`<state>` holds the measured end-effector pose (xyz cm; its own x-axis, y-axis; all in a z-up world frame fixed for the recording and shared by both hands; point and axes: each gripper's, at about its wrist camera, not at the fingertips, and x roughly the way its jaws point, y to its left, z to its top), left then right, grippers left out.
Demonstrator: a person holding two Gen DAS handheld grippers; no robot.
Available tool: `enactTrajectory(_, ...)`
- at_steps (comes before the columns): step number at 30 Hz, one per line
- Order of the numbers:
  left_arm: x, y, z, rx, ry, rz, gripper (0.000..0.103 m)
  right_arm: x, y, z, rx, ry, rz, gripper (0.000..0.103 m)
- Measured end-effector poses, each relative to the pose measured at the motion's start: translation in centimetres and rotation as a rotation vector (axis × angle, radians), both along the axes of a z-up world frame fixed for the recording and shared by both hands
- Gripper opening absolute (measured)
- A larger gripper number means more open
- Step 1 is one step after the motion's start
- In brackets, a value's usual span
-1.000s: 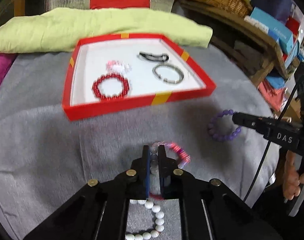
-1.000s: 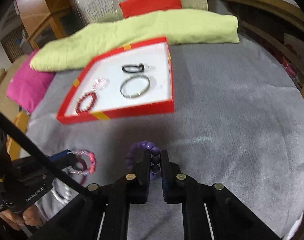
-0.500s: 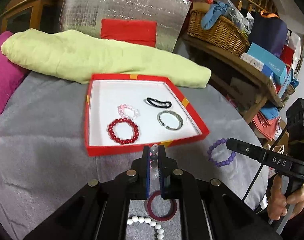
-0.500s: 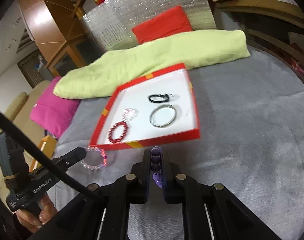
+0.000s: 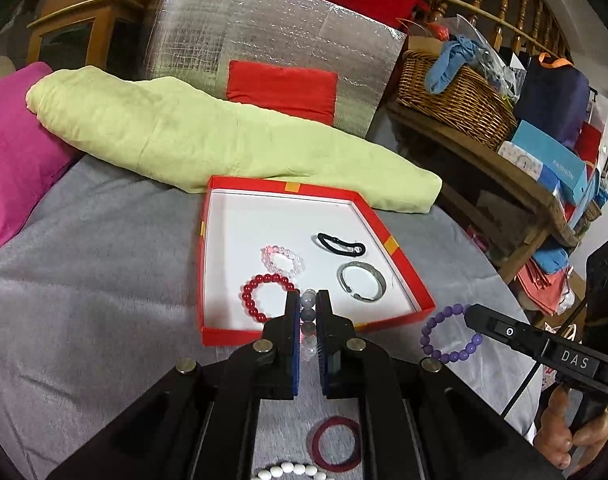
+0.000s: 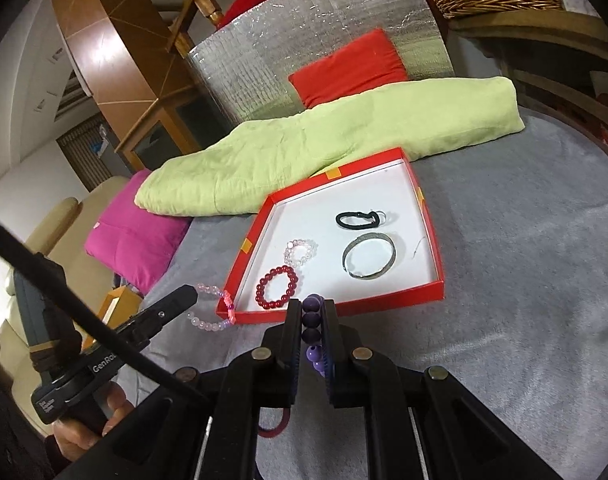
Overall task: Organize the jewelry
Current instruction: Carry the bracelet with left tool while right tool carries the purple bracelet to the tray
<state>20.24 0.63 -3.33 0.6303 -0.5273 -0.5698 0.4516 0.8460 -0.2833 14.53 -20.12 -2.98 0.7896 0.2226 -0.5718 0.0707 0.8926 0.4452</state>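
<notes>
A grey-covered worktop (image 5: pixel 104 280) is bounded at the far side by a green folded cloth (image 5: pixel 208 140), with a pink cushion (image 5: pixel 12 152) off the left edge and a wooden shelf (image 5: pixel 503 176) past the right edge. Open grey cloth is left to the left and right of the red tray (image 5: pixel 220 336).

In the tray four pieces are counted: a red bead bracelet (image 5: pixel 250 294), a pale pink bead bracelet (image 5: pixel 284 260), a black hair tie (image 5: pixel 339 245) and a silver bangle (image 5: pixel 361 286). Near the camera, one dark red ring (image 5: pixel 337 446) and one white bead bracelet (image 5: pixel 288 470) are left on the worktop.

The left tool (image 5: pixel 307 304) is closed on a clear pink bracelet (image 6: pixel 214 308), held above the worktop just left of the tray's near corner. The right tool (image 6: pixel 312 312) is closed on a purple bead bracelet (image 5: pixel 449 334), held just right of the tray's near right corner.
</notes>
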Motion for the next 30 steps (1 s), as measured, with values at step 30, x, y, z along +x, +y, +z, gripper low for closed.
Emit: enactTrajectory(30,7.0,-1.6,-0.9,0.055,-0.034,0.045,0.008,12.8,-1.7,-0.7,0.201,-0.06,-0.011,0.01)
